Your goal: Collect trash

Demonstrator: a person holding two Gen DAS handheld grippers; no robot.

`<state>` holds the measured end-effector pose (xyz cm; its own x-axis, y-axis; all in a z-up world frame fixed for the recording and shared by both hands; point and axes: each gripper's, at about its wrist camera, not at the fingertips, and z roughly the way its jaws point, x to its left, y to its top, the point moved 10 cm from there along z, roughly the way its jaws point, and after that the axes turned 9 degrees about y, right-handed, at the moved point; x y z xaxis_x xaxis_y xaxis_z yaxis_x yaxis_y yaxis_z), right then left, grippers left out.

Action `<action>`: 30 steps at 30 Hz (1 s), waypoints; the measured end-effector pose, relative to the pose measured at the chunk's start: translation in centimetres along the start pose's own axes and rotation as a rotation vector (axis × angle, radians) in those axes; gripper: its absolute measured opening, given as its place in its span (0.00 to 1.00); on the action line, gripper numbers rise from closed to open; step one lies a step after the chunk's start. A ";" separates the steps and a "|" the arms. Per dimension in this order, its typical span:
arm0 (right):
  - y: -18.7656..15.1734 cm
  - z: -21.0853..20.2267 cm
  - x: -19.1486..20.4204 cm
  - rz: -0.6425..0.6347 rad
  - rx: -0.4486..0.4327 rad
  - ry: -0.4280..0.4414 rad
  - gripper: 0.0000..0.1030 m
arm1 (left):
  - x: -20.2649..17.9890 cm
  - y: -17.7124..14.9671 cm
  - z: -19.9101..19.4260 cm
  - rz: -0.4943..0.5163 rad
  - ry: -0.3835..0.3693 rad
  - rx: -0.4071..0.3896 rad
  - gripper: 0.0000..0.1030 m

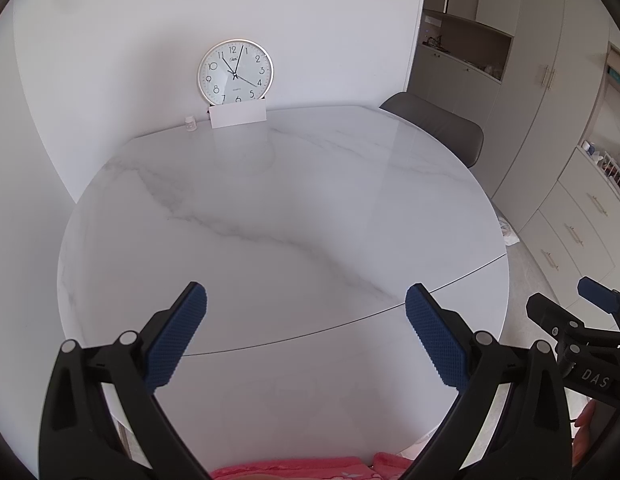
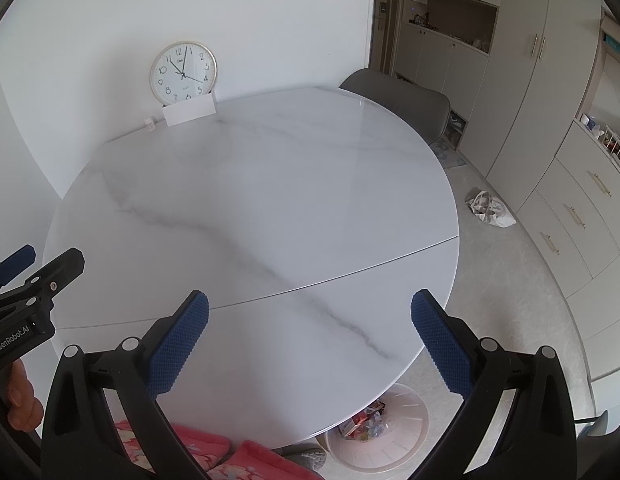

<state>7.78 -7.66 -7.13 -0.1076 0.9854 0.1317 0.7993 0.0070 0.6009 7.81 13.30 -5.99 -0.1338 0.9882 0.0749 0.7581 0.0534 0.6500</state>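
No trash is seen on the marble worktop [image 2: 269,200]; wrappers lie in the white bin [image 2: 376,428] at lower right. Left tool [image 1: 305,300] and right tool [image 2: 310,308] are held wide, empty. Collection is judged nearly complete.

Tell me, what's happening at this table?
A person holds a gripper in each hand over a round marble table, collecting trash. The left gripper and right gripper both have their jaws wide apart and hold nothing. The white bin on the floor under the table's edge already holds wrappers. A clock stands at the far side.
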 end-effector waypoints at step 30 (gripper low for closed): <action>-0.4 0.1 0.7 0.013 0.008 0.005 0.97 | 0.0 -0.1 0.1 0.014 -0.007 0.012 0.93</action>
<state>7.44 -7.00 -7.33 -0.0998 0.9846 0.1434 0.8054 -0.0047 0.5928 7.77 13.28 -6.10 -0.1189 0.9898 0.0788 0.7671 0.0412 0.6402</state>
